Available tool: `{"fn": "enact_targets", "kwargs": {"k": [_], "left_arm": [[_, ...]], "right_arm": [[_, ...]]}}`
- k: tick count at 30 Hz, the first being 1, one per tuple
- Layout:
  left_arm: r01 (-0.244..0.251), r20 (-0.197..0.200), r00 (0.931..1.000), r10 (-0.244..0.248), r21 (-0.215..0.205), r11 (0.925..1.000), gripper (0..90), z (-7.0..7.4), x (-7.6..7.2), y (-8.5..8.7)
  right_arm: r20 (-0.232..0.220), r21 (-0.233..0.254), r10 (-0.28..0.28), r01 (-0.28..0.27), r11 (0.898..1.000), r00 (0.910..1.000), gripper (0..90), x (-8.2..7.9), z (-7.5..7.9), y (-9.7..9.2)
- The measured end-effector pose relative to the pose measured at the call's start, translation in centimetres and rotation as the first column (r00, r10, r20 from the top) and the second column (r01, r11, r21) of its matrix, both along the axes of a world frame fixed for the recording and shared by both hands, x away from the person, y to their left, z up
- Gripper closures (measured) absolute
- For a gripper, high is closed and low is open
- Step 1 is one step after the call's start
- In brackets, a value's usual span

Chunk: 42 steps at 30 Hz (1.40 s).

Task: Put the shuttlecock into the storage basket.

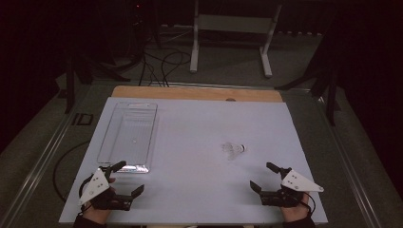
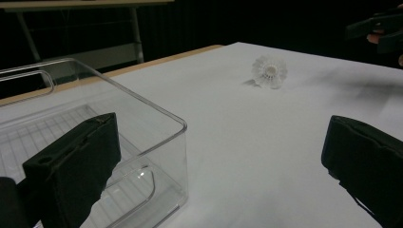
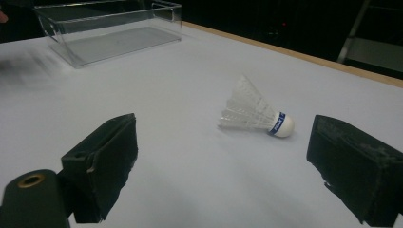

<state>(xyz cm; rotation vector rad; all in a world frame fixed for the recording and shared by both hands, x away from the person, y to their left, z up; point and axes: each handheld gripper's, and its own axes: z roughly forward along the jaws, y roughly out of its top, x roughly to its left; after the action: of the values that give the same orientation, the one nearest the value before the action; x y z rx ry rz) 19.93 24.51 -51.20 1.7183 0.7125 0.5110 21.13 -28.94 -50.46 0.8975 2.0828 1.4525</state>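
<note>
A white plastic shuttlecock [image 1: 235, 149] lies on its side on the white table, right of the middle; its cork with a blue band [image 3: 281, 125] points right. A clear plastic bin [image 1: 128, 136] stands empty at the left. My left gripper [image 1: 127, 178] rests at the near left corner, just in front of the bin's near end, jaws wide apart with nothing between them. My right gripper [image 1: 264, 176] rests at the near right, a short way in front of the shuttlecock, jaws also wide apart and empty. The shuttlecock [image 2: 269, 71] is also far off in the left gripper view.
The white sheet [image 1: 199, 128] covers a wooden tabletop whose far edge [image 1: 199, 93] shows. Beyond the table stand a white metal frame [image 1: 231, 35] and loose cables [image 1: 161, 66] on a dark floor. The bin's near wall [image 2: 157, 142] is close to my left jaw.
</note>
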Motion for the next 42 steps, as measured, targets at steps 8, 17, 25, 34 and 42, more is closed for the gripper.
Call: {"fn": "enact_targets", "kwargs": {"k": [8, 17, 25, 34, 42], "left_arm": [[0.009, -0.002, 1.0000, -0.009, 0.005, 0.9999, 0.0, -0.06, -0.03, -0.05], [0.015, -0.004, 0.9999, -0.015, 0.010, 0.9998, 0.0, -0.07, -0.07, -0.08], [0.022, -0.017, 0.9996, -0.021, 0.011, 0.9997, 0.0, -0.12, -0.03, -0.12], [0.020, -0.024, 0.9995, -0.020, 0.005, 0.9998, 0.0, -0.10, 0.00, -0.02], [0.020, -0.023, 0.9995, -0.020, 0.006, 0.9998, 0.0, -0.07, -0.03, -0.01]], "right_arm": [[0.004, -0.013, -0.016, 0.016, 1.000, 0.9999, 9.7, -0.04, 0.25, -0.06], [-0.004, -0.029, -0.015, 0.015, 0.999, 0.9999, 9.7, -0.07, 0.27, -0.01], [0.005, -0.054, -0.027, 0.027, 0.998, 0.9996, 9.4, -0.01, 0.25, 0.06], [0.017, -0.099, -0.039, 0.040, 0.994, 0.9991, 9.0, 0.13, 0.01, 0.42], [0.024, -0.096, -0.051, 0.053, 0.994, 0.9984, 8.6, 0.03, 0.57, 0.42]]}}
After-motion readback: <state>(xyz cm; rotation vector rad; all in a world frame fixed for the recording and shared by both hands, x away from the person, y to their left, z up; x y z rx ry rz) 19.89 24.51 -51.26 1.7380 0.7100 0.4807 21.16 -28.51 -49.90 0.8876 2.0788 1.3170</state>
